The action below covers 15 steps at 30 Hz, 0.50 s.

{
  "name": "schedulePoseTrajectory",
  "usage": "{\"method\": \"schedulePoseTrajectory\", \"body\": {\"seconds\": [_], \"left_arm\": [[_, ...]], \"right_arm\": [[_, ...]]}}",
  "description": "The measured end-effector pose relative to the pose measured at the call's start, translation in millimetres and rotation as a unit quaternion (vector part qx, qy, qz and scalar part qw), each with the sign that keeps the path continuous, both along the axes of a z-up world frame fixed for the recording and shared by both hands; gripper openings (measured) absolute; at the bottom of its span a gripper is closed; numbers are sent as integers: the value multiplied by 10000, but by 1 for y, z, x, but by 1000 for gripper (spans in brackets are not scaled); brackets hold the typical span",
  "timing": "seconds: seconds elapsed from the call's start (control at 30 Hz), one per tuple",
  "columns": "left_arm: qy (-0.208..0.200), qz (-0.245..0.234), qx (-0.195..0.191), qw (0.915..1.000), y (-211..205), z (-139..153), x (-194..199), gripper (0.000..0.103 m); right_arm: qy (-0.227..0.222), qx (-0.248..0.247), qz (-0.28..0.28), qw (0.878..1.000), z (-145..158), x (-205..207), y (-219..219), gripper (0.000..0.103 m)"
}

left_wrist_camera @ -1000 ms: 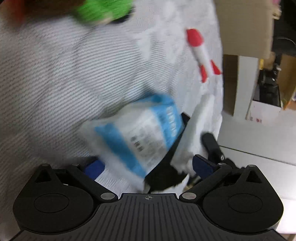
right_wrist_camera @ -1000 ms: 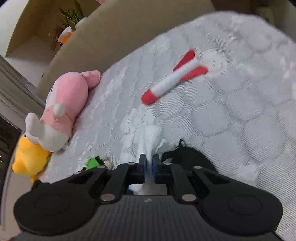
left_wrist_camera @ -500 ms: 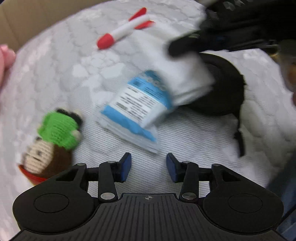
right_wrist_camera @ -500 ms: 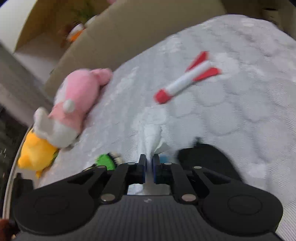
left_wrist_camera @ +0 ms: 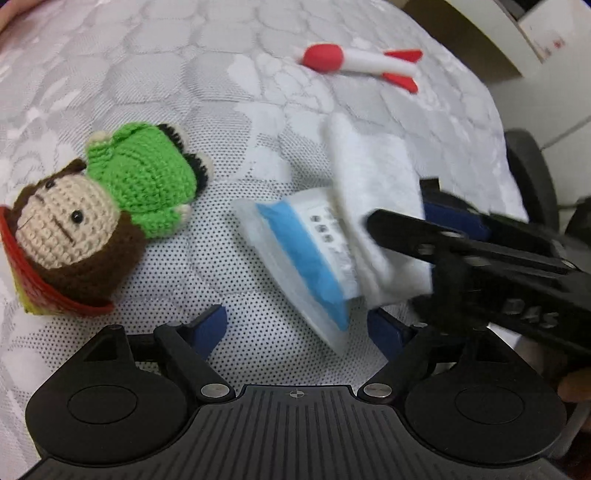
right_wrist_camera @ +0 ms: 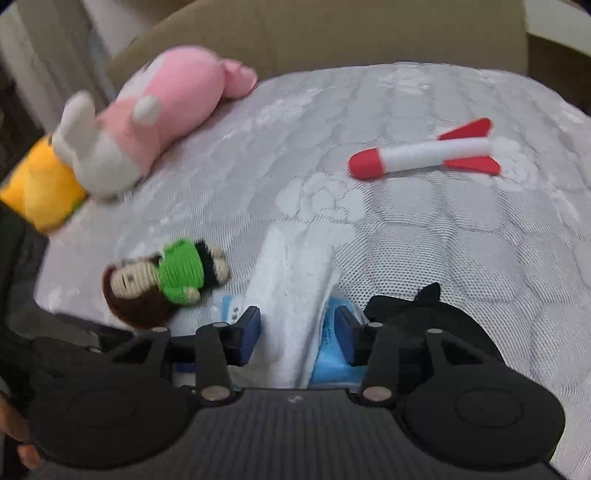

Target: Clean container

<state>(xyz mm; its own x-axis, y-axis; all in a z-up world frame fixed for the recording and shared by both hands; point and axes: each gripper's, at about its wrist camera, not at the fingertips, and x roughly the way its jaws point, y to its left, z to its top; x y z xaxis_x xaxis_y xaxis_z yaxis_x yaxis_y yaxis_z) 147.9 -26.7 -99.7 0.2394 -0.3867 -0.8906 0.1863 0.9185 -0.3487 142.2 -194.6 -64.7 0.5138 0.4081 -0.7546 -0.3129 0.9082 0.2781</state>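
A blue and white wipe packet (left_wrist_camera: 303, 254) lies on the grey quilted mattress (left_wrist_camera: 155, 59). A white wipe (left_wrist_camera: 376, 192) lies draped over its right end. My left gripper (left_wrist_camera: 295, 328) is open and empty, just in front of the packet. My right gripper (right_wrist_camera: 297, 332) is open; the wipe (right_wrist_camera: 295, 288) lies loose between its fingers, above the packet (right_wrist_camera: 328, 354). The right gripper also shows in the left wrist view (left_wrist_camera: 424, 225), at the right beside the wipe. A black round container (right_wrist_camera: 424, 314) lies under the right gripper's right side, mostly hidden.
A crocheted doll in green (left_wrist_camera: 92, 218) lies left of the packet. A red and white toy rocket (left_wrist_camera: 362, 62) lies farther back. A pink plush (right_wrist_camera: 155, 114) and a yellow plush (right_wrist_camera: 40, 188) lie at the mattress's far left, by a cardboard wall (right_wrist_camera: 332, 33).
My right gripper has opened and let go of the wipe, which now lies over the packet. My left gripper let go of the packet earlier and has swung round and opened wider.
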Motion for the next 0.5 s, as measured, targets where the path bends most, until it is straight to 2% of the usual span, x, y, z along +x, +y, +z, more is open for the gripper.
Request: {"method": "schedulePoseTrajectory", "body": {"seconds": [0.03, 0.13, 0.17, 0.27, 0.37, 0.43, 0.5], "left_arm": [[-30, -70, 54, 10000, -2, 1, 1, 92], [-3, 8, -91, 10000, 1, -1, 0, 94], [24, 116, -225, 9997, 4, -1, 2, 94], [176, 586, -779, 9951, 16, -5, 12, 96], [353, 1015, -1233, 9865, 24, -11, 27, 100], [282, 1056, -1361, 9847, 17, -14, 37, 101], [-62, 839, -1218, 9890, 7, -8, 39, 98]], "right_arm": [[-50, -26, 55, 10000, 0, 0, 2, 47], [-122, -31, 36, 9999, 4, -2, 1, 15], [-109, -18, -46, 9999, 5, -1, -3, 12], [1, 57, -408, 9991, 6, 1, -18, 11], [293, 480, -787, 9953, 5, 3, -39, 11], [402, 807, -921, 9917, 6, 0, -48, 11], [391, 948, -1041, 9893, 9, -5, -55, 11]]}}
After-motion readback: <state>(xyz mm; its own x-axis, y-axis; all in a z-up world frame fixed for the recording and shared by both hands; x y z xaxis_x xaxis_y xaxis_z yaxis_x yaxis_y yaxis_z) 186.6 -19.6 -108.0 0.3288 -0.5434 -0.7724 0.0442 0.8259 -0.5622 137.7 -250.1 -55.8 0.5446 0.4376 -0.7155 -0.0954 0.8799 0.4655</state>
